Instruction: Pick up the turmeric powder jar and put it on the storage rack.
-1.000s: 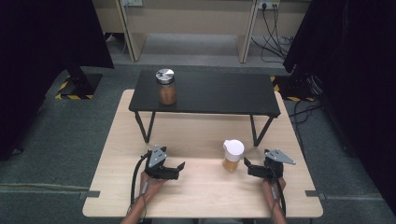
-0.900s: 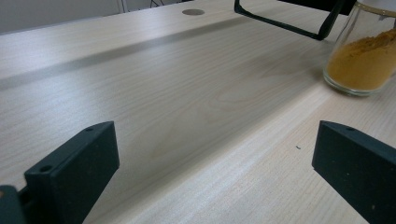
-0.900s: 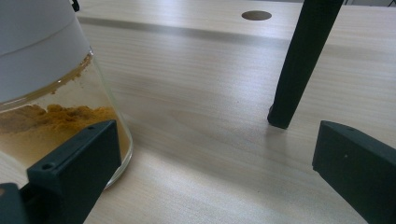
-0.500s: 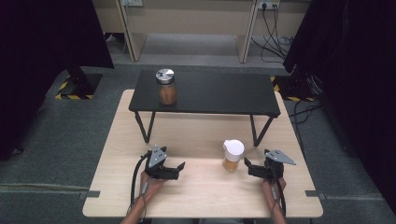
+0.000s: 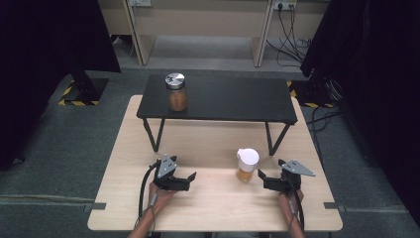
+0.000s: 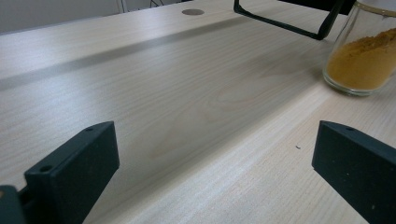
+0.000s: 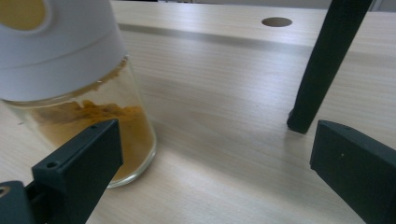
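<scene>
Resting both tools on the near table [image 5: 218,208], we judge the reach not yet begun: the right gripper [image 5: 263,178] gapes wide just right of the white-lidded spice jar [image 5: 246,165], the left gripper [image 5: 189,179] equally wide; next, straddle that jar

Glass jar [image 5: 246,166], white lid [image 7: 56,46], upright on the light wooden table [image 5: 218,144]. Clear wall, about half full of orange-yellow powder [image 6: 359,65]. Lid on. Stands toward the table's right side, just in front of the black shelf's right leg [image 5: 275,140].
</scene>
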`<move>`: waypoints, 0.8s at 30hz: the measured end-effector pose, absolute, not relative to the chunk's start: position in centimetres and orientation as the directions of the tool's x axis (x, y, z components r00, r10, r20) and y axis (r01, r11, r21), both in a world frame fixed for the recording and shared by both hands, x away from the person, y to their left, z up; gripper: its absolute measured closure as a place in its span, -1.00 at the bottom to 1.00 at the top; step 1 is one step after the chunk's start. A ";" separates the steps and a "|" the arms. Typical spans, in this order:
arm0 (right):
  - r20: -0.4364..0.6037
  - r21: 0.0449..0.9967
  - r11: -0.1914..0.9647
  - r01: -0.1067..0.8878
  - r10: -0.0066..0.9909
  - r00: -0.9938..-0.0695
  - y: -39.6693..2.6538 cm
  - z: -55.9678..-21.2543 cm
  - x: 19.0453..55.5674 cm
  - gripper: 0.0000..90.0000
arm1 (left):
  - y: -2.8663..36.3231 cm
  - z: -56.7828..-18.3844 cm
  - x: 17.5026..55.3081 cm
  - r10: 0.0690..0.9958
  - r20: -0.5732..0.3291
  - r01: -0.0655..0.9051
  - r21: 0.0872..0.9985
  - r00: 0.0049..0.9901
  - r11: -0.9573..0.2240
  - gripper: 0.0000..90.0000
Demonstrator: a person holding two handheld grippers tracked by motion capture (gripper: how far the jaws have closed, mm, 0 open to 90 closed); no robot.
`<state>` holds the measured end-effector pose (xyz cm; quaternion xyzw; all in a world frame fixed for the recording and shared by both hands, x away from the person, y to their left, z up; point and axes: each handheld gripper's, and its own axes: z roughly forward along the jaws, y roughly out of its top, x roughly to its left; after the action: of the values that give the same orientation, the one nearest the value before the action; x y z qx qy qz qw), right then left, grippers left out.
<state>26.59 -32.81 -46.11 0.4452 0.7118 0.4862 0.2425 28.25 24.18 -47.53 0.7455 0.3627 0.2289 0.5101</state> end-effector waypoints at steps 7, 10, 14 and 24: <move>0.112 0.915 0.147 0.376 0.802 -0.587 -33.9 -45.7 26.4 -0.94 | 24.2 -47.5 28.3 0.774 -0.029 0.307 0.927 0.633 -0.217 -1.00; 0.124 0.913 0.163 0.373 0.761 -0.637 -34.0 -45.4 26.7 -0.94 | 24.2 -47.5 28.3 0.774 -0.029 0.307 0.927 0.633 -0.216 -1.00; 0.119 0.920 0.176 0.350 0.726 -0.677 -33.7 -45.3 26.8 -0.94 | 24.2 -47.5 28.3 0.774 -0.029 0.307 0.927 0.633 -0.216 -1.00; 0.106 0.943 0.137 0.304 0.743 -0.661 -31.1 -45.6 26.3 -0.95 | 24.2 -47.5 28.3 0.774 -0.025 0.307 0.926 0.632 -0.221 -0.99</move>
<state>26.26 -31.10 -45.57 0.3602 0.7269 0.5495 0.1996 28.25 24.15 -47.48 0.7468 0.3621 0.2298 0.5082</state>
